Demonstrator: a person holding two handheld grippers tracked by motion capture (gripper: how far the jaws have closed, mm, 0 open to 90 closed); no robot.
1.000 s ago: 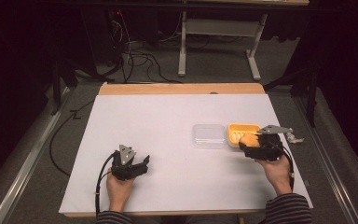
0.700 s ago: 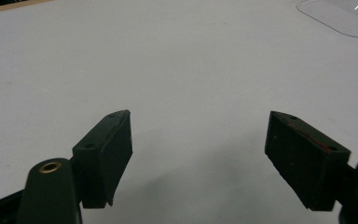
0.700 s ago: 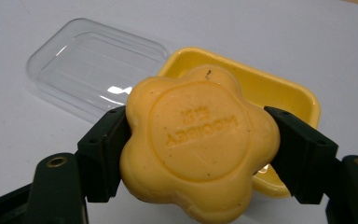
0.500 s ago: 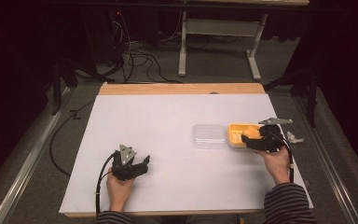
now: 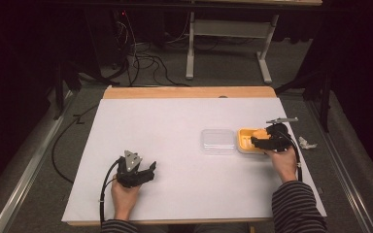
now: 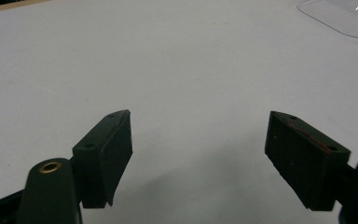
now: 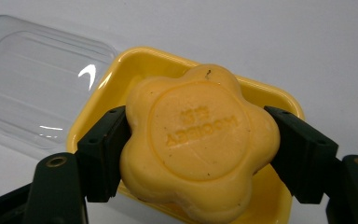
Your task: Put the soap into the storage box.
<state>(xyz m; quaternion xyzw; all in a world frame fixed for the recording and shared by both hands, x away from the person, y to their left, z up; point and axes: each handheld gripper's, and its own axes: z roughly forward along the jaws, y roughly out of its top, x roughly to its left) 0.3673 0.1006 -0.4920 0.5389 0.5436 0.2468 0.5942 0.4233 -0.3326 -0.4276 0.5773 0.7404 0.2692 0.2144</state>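
A flower-shaped orange soap bar (image 7: 198,140) with raised lettering sits between the jaws of my right gripper (image 7: 196,154), which is shut on it and holds it just over a yellow soap dish (image 7: 116,77). From above, the right gripper (image 5: 267,141) hangs over the yellow dish (image 5: 245,140) at the table's right side. A clear plastic lid (image 5: 217,141) lies flat just left of the dish, seen also as the clear lid (image 7: 32,84). My left gripper (image 5: 148,171) rests open near the front left, its jaws (image 6: 198,158) wide apart over bare white table.
The white table top (image 5: 184,121) has a wooden strip at its far edge. A small crumpled white scrap (image 5: 307,143) lies at the right edge. Cables and a metal table frame (image 5: 228,43) stand on the dark floor beyond.
My right hand has carried the soap to the left and slightly down, from beside the dish to over it. The left hand has stayed where it was.
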